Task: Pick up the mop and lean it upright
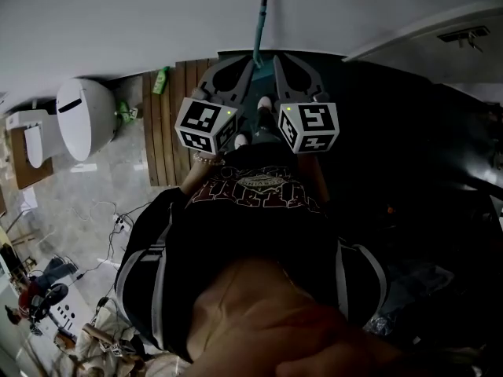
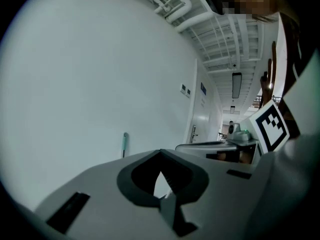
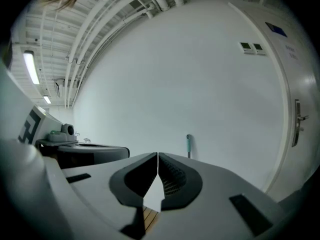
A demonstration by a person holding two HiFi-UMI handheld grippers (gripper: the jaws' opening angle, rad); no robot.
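Observation:
The mop's teal handle (image 1: 262,14) stands upright against the white wall (image 1: 157,14), straight ahead of me. Its top end shows as a thin teal stick (image 2: 124,143) in the left gripper view and again as the stick (image 3: 188,145) in the right gripper view. The mop's lower part is hidden behind the grippers. My left gripper (image 1: 248,61) and right gripper (image 1: 277,61) are held side by side at chest height, pointing at the wall. Both have their jaws shut with nothing between them, and both stand apart from the handle. The tips meet at the left gripper's end (image 2: 160,152) and the right gripper's end (image 3: 158,155).
A brown wooden slatted panel (image 1: 169,124) lies on the floor at the wall's foot, with a green bottle (image 1: 161,81) on it. A white rounded fixture (image 1: 85,116) stands at the left, cables (image 1: 118,222) trail over the tiles. A door with a lever handle (image 3: 299,121) is to the right.

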